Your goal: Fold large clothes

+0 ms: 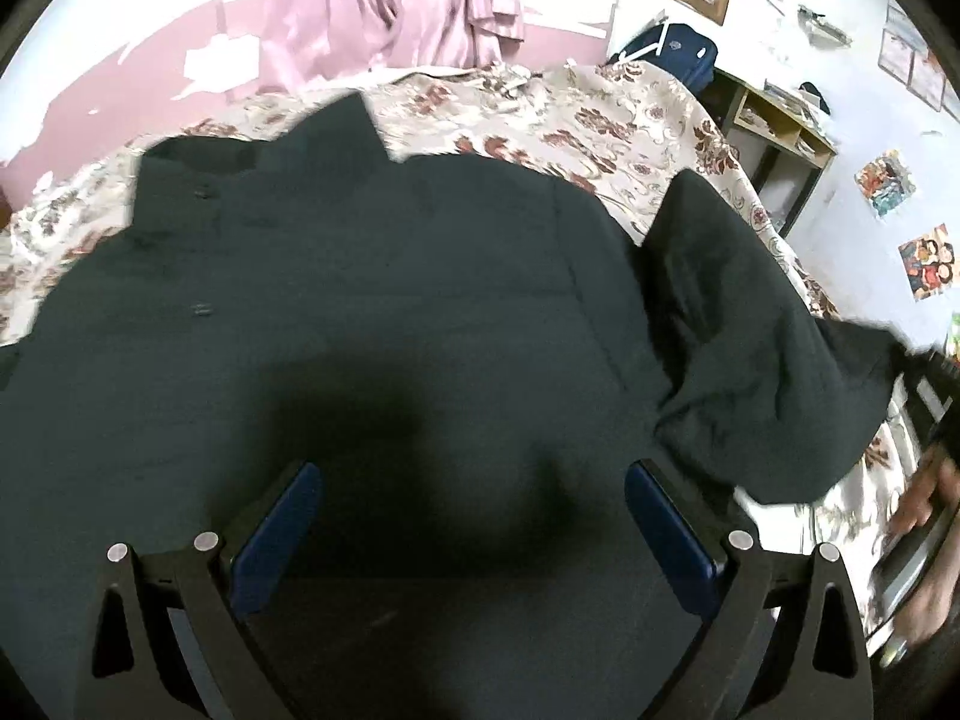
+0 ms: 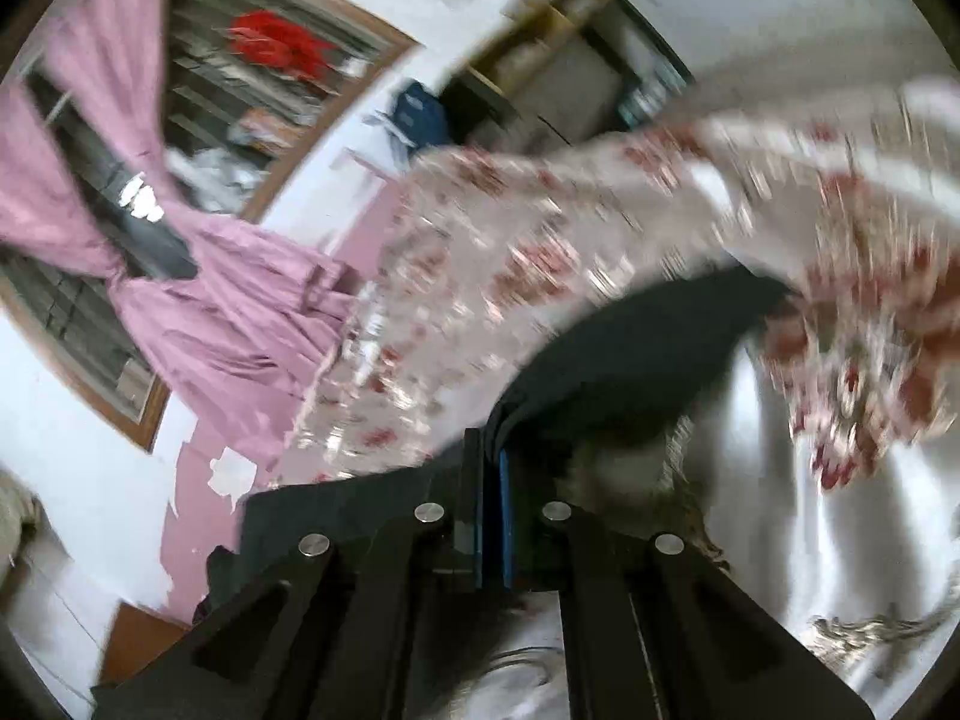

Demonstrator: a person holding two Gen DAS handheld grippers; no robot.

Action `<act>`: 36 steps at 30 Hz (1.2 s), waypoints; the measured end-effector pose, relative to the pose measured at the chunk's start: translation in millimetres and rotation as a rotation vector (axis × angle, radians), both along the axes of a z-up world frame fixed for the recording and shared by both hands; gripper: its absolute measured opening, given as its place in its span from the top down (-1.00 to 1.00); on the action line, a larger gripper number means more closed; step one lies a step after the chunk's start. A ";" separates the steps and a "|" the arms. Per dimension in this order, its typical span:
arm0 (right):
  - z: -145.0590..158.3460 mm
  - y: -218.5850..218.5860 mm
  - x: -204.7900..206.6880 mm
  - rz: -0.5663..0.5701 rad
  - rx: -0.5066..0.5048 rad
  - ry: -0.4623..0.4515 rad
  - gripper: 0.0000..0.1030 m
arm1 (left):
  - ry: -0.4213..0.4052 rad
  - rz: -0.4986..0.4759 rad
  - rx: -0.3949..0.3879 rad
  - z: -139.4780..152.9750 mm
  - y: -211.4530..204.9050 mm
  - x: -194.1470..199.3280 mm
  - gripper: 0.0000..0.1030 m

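A large dark green-black garment (image 1: 372,300) with small buttons lies spread on the floral bedsheet (image 1: 540,114). My left gripper (image 1: 471,504) is open, its blue-padded fingers (image 1: 282,534) hovering just above the garment's middle. One sleeve or side (image 1: 750,348) is lifted and bunched at the right. In the right wrist view my right gripper (image 2: 493,468) is shut on a dark edge of the garment (image 2: 630,348), held up over the blurred bedsheet (image 2: 540,240).
Pink curtains (image 1: 390,0) hang at a window behind the bed. A wooden shelf (image 1: 780,120) and a blue bag (image 1: 678,54) stand at the bed's far right. A hand with the other gripper (image 1: 924,510) shows at the right edge. The right wrist view is motion-blurred.
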State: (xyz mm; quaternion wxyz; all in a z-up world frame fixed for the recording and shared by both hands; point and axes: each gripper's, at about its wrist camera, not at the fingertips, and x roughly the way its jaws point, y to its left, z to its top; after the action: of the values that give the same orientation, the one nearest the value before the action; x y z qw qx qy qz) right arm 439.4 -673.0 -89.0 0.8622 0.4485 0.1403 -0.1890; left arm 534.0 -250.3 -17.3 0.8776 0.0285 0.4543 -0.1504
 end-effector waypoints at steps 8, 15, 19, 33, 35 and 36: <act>168.2 88.5 -5.2 0.103 -0.452 -0.106 0.91 | -0.011 0.109 -0.072 33.1 123.2 -38.5 -0.97; 252.3 231.1 20.6 0.327 -0.773 -0.122 0.91 | -0.025 0.211 -0.170 44.5 234.1 -74.1 -0.97; 242.3 329.0 33.2 0.521 -0.925 -0.062 0.91 | -0.049 0.263 -0.198 43.1 288.6 -97.7 -0.97; 62.8 480.5 39.4 1.056 -1.035 0.323 0.78 | 0.047 0.351 -0.574 -37.7 381.2 -95.1 -0.97; 50.5 478.3 32.2 1.093 -1.003 0.336 0.43 | 0.045 0.349 -0.624 -46.4 379.6 -85.5 -0.97; 48.4 475.6 28.2 1.113 -0.984 0.323 0.05 | 0.043 0.346 -0.624 -48.5 376.9 -80.6 -0.97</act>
State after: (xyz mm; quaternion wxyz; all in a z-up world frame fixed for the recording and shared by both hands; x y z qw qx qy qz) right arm 467.6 -197.5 -40.5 0.8997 -0.1579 0.3697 0.1699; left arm 453.4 126.7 -65.8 0.8469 -0.3212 0.4029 -0.1316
